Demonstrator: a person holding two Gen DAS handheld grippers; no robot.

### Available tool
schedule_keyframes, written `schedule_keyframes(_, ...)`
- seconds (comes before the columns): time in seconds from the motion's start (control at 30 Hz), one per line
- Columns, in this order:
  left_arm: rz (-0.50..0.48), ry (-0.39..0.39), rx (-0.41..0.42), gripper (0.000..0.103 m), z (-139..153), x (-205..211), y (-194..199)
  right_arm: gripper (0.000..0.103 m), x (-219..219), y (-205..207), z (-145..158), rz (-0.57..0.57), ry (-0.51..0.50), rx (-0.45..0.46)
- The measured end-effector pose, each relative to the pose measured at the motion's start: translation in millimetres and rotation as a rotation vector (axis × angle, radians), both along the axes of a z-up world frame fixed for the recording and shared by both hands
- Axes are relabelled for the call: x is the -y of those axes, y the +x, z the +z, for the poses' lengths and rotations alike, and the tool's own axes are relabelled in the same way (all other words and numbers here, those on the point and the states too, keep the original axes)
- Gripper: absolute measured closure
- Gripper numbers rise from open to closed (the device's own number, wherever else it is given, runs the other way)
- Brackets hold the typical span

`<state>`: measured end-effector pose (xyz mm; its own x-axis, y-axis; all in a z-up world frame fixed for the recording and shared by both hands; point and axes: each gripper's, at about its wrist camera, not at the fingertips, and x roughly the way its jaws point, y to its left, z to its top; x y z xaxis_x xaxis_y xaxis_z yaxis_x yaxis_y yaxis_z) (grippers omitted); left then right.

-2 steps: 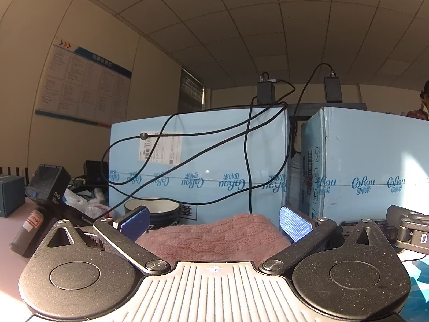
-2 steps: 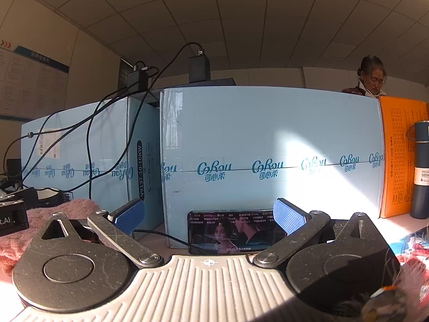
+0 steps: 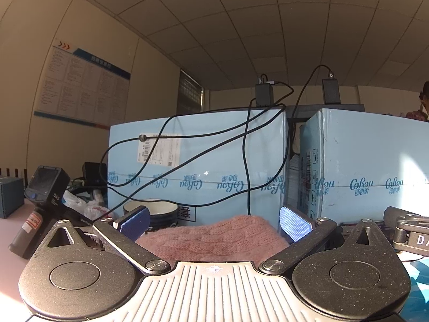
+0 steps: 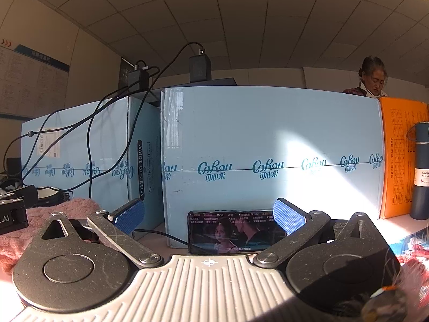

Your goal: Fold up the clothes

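Nothing has moved in any way I can see since the earlier frame: both claws and the garment sit as before, so I judge that the folding has not started yet and this is a pause.

Nearest, the left claw (image 3: 213, 221) is wide open and holds nothing; the pink knitted sweater (image 3: 211, 237) lies on the desk (image 3: 10, 230) between its blue pads, close but not gripped. The right claw (image 4: 209, 216) is also wide open and empty, and the sweater (image 4: 61, 212) is to its left, near the other tool.

Further, a phone (image 4: 232, 232) playing a video leans just ahead of the right claw, a bowl (image 3: 161, 210) stands behind the sweater, and a spare gripper (image 3: 40, 204) rests at far left. Two blue cartons (image 3: 198, 161) with black cables (image 3: 245, 161) hanging over them close the far side, so space for spreading the sweater seems small. A blue flask (image 4: 421, 171) stands at far right.
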<state>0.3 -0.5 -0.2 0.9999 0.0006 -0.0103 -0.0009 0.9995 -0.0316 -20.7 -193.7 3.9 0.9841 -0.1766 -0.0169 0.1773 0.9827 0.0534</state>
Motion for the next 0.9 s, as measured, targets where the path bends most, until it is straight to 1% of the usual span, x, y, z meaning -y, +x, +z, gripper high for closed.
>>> schedule_keyframes(0.23,0.005,0.040,0.049,0.000,-1,1,1,0.000,-1,-2,0,0.020,-0.003,0.011)
schedule_keyframes(0.37,0.018,0.052,0.059,0.000,1,4,-6,0.000,-1,-3,0,0.031,-0.005,0.017)
schedule_keyframes(0.47,0.058,0.053,0.075,0.000,1,5,-10,0.000,-1,-4,0,0.039,-0.006,0.022)
schedule_keyframes(0.57,0.070,0.056,0.096,0.000,0,5,-15,0.000,-1,-5,0,0.048,-0.008,0.027)
schedule_keyframes(0.67,0.020,0.057,0.092,0.000,0,5,-16,0.000,-2,-6,0,0.056,-0.009,0.032)
schedule_keyframes(0.73,-0.014,0.058,0.085,0.000,0,6,-15,0.000,-2,-5,0,0.088,-0.003,0.024)
schedule_keyframes(0.83,-0.008,0.060,0.089,0.000,0,7,-16,0.000,-4,-7,-1,0.110,-0.015,0.028)
schedule_keyframes(0.9,-0.022,0.054,0.084,0.000,0,7,-15,0.000,-6,-8,0,0.113,-0.021,0.029)
